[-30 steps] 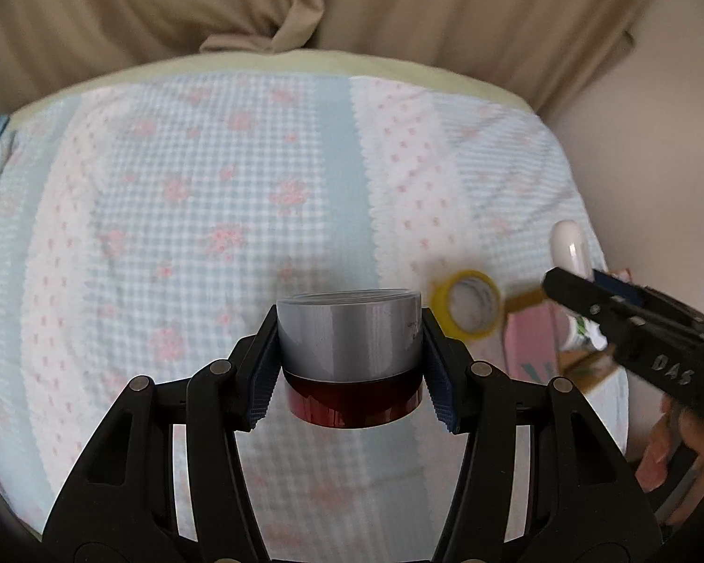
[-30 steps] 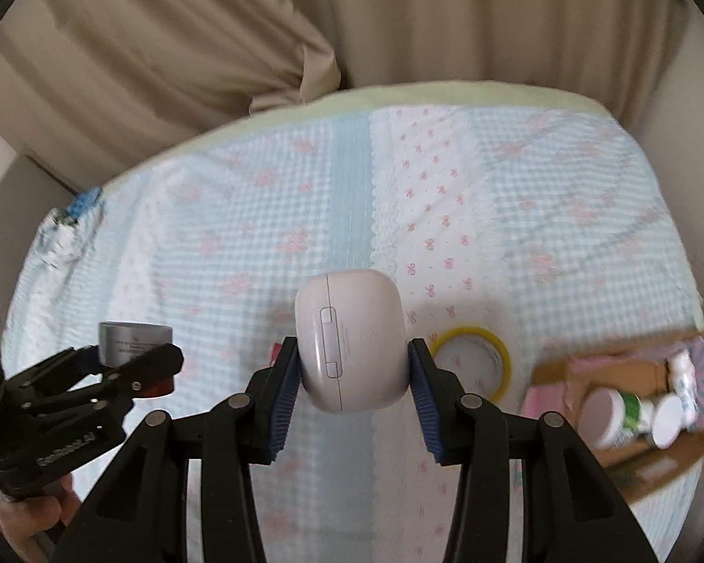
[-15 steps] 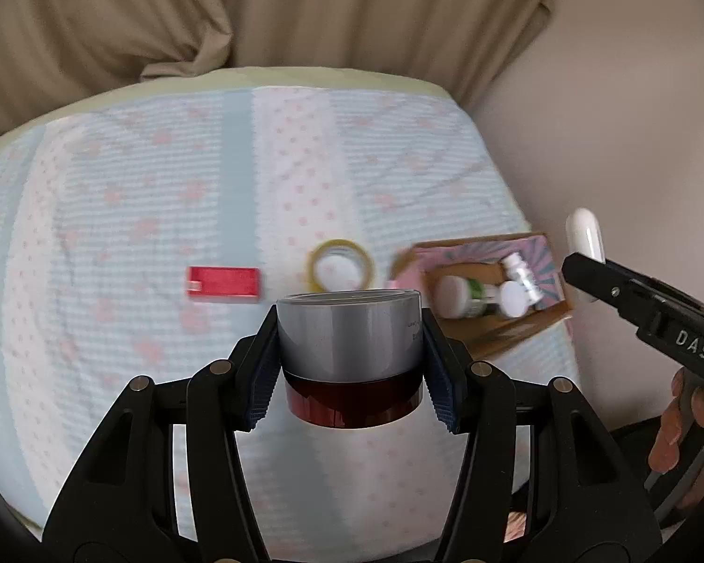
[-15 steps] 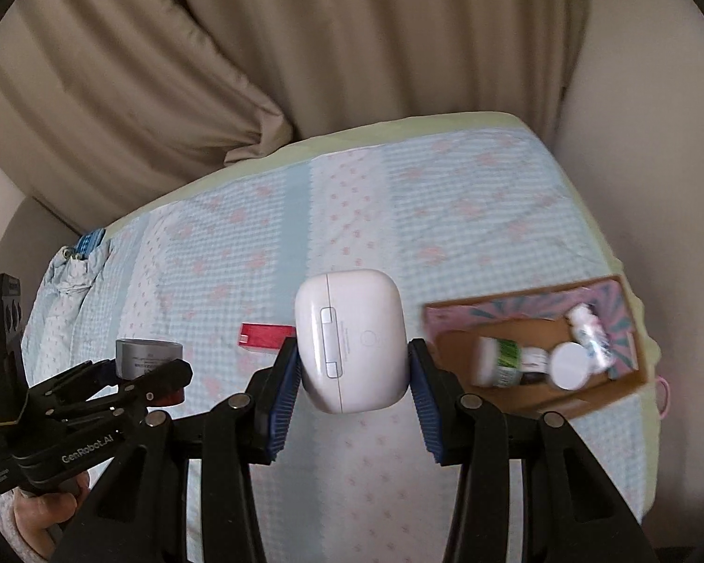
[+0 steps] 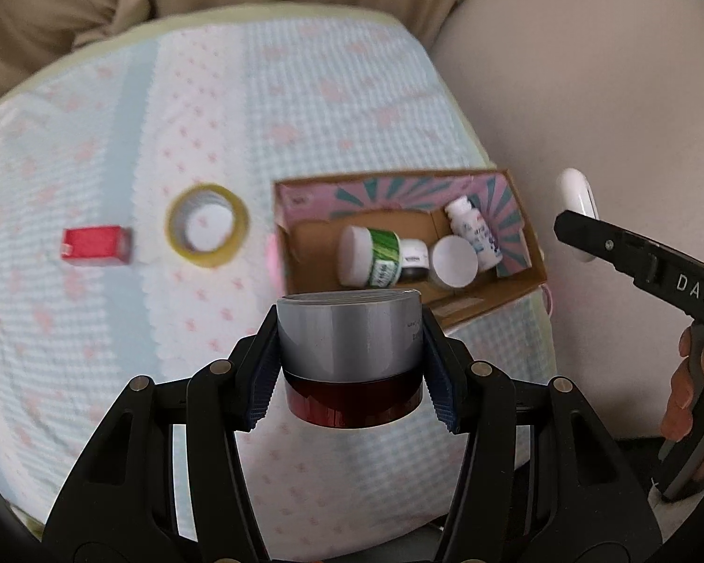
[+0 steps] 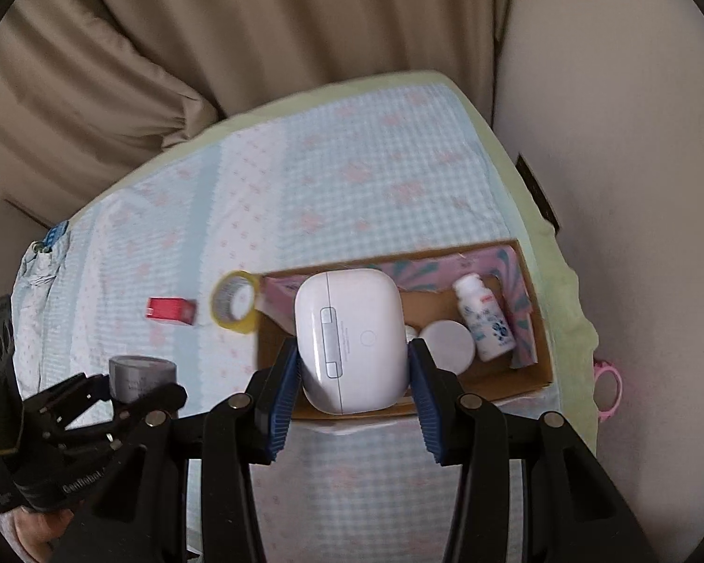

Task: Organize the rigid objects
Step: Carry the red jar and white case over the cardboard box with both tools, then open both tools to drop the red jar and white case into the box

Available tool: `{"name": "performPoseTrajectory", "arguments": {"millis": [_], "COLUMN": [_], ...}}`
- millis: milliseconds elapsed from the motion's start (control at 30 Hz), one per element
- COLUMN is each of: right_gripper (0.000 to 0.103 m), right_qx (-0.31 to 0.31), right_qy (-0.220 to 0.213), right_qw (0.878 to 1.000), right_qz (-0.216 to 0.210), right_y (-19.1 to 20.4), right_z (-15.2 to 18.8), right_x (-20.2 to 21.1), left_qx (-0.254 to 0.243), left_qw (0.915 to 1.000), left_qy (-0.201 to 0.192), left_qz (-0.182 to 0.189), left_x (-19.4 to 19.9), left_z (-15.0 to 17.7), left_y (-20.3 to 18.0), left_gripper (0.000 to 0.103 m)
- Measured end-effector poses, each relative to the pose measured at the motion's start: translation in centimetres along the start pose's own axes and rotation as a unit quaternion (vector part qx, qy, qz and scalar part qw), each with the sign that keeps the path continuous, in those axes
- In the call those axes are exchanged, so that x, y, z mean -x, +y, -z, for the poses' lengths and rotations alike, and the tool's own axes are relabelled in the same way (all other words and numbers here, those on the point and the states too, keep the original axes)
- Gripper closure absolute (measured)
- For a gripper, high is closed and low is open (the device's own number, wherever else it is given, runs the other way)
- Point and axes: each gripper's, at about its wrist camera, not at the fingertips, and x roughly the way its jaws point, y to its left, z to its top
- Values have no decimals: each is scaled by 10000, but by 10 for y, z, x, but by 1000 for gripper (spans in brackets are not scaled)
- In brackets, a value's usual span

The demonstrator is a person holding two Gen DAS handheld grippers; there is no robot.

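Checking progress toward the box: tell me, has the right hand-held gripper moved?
Yes. The right hand-held gripper moved rightward toward the cardboard box; its white case now overlaps it.

Beige curtains (image 6: 173, 47) fill the top of the frame above a pastel checked bedspread (image 6: 352, 178) with pink flowers. A pink ring (image 6: 608, 389) hangs at the right edge.

left gripper (image 5: 349, 370) clamps silver-red jar (image 5: 349, 356) | cardboard box (image 5: 530, 277) holds maybe 4 containers
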Motion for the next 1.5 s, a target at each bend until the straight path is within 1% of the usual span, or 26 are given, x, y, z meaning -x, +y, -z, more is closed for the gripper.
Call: {"name": "performPoseTrajectory", "arguments": {"millis": [133,267,300,500,700,767,900,933,1000,1033,1100,1133,1167,1333,1500], "right_gripper": [61,61,61,61,61,61,61,61,61,59,37,7,0,0,0], "right_qx": [-117,-175,-171,-62,188,207,279,295,321,327,291,223,163,-152,-47], "right_qy": [297,548,618,980,1350,1435,1560,1592,1713,1729,1733,1749,1760,1579,1487], "right_qw": [9995,9983,9978,9946,9899,9885,9862,9856,9830,9827,9825,9825,9826,9855,9879], "right_qz": [-39,-138,-182,-343,-392,-430,-478,-494,-570,-573,-611,-605,-569,-603,-434], "right_y": [-33,-55,-60,-76,-81,-83,-82,-81,-79,-79,-77,-78,-80,-90,-91], "right_z": [-5,-12,-15,-28,-30,-30,-34,-34,-34,-35,-36,-36,-35,-28,-23], "right_x": [-33,-69,-82,-142,-177,-184,-193,-195,-203,-205,-207,-207,-207,-194,-184], "left_qx": [54,126,147,183,211,149,209,192,158,153,152,165,178,281,319], "left_qw": [9995,9977,9968,9907,9865,9853,9837,9835,9847,9857,9875,9874,9873,9890,9912], "left_qy": [299,665,786,1341,1614,1683,1773,1781,1715,1658,1545,1548,1557,1422,1249], "left_qz": [0,-30,-58,-149,-181,-233,-223,-236,-278,-271,-265,-269,-267,-290,-304], "left_x": [-40,-84,-98,-152,-172,-175,-181,-182,-180,-177,-171,-168,-165,-148,-132], "left_z": [-2,-6,-7,-8,-13,-14,-14,-13,-15,-17,-19,-20,-20,-19,-22], "left_y": [-16,-26,-28,-34,-36,-38,-38,-38,-40,-40,-41,-39,-37,-25,-19], "left_gripper": [52,52,52,52,52,52,52,50,26,0,0,0,0,0,0]}}
